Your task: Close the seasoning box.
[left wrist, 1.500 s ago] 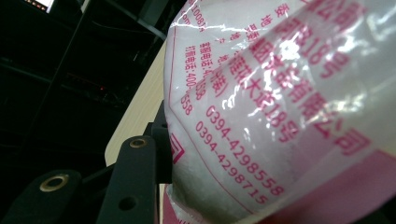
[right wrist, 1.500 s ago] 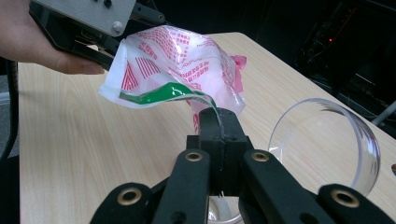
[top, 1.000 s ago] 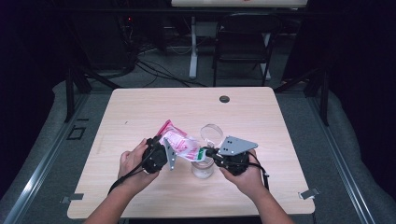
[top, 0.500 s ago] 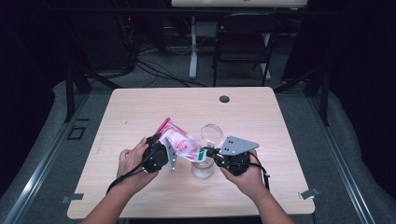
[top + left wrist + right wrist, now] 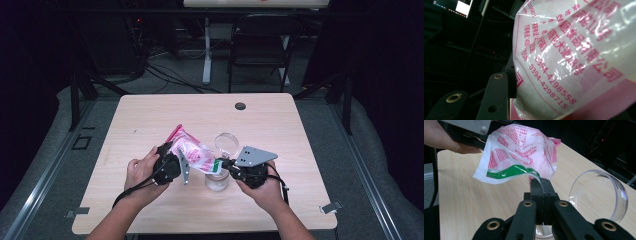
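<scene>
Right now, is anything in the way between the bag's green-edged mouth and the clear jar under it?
Nothing visible blocks it. The bag hangs tilted between the left tool and the right tool, which pinches its green corner directly over the open jar. The clear lid is off, standing beside the jar.

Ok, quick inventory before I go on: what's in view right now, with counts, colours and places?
Bag: one, pink and white plastic with a green strip, held above the table's near middle.
Jar: one, clear, under the bag's lower corner.
Lid: one, clear, round, just behind the jar.
Table: one, light wood.
Chair: one, dark, beyond the table.
Left gripper: black, clamped on the bag's body.
Right gripper: black, pinching the bag's corner.
</scene>
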Demonstrator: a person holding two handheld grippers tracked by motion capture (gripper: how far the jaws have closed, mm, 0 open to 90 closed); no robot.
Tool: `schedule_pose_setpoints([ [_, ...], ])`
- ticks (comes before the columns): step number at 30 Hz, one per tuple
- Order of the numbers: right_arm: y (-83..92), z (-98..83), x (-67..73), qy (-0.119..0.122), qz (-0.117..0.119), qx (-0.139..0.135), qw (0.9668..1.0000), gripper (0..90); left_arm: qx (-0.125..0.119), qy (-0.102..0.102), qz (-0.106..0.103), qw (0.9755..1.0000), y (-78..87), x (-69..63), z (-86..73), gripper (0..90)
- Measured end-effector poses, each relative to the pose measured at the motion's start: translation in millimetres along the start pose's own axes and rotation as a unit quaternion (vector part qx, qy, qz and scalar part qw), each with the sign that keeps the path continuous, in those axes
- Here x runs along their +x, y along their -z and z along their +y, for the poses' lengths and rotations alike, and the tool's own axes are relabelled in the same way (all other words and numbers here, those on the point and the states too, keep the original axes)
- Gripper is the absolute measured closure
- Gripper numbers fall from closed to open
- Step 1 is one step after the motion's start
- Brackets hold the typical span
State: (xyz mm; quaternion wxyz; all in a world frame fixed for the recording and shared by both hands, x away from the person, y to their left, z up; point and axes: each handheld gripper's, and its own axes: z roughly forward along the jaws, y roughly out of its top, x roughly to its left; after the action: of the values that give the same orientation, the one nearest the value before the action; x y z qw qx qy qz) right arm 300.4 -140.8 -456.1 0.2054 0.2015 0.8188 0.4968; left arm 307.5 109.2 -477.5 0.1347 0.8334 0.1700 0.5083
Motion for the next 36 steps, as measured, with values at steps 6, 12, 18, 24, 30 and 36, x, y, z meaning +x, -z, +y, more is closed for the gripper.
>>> schedule_pose_setpoints([
  [6, -0.4, -1.1, -0.7, -0.002, 0.001, 0.002, 1.0, 90.0, -0.001, -0.01, 0.009, 0.9999, 0.5, -0.3, 0.7, 60.7],
  [12, -0.9, -2.1, -0.8, -0.003, 0.001, 0.003, 1.0, 90.0, -0.001, -0.018, 0.018, 0.9997, 1.2, -0.8, 1.4, 60.7],
  [18, -0.7, -2.8, -1.0, -0.004, 0.001, 0.005, 1.0, 90.0, -0.001, -0.026, 0.026, 0.9993, 2.1, -0.6, 2.9, 60.8],
  [24, -0.3, -3.5, -2.0, -0.005, 0.003, 0.007, 1.0, 90.0, -0.002, -0.035, 0.034, 0.9988, 2.8, -0.6, 4.4, 60.8],
  [30, -0.4, -4.5, -1.7, -0.007, 0.003, 0.008, 0.9999, 90.0, -0.004, -0.04, 0.037, 0.9985, 3.2, -1.3, 4.6, 60.9],
  [36, -0.1, -4.7, -1.9, -0.007, 0.002, 0.008, 0.9999, 90.0, -0.005, -0.047, 0.045, 0.9979, 4.1, -1.0, 5.8, 60.9],
])
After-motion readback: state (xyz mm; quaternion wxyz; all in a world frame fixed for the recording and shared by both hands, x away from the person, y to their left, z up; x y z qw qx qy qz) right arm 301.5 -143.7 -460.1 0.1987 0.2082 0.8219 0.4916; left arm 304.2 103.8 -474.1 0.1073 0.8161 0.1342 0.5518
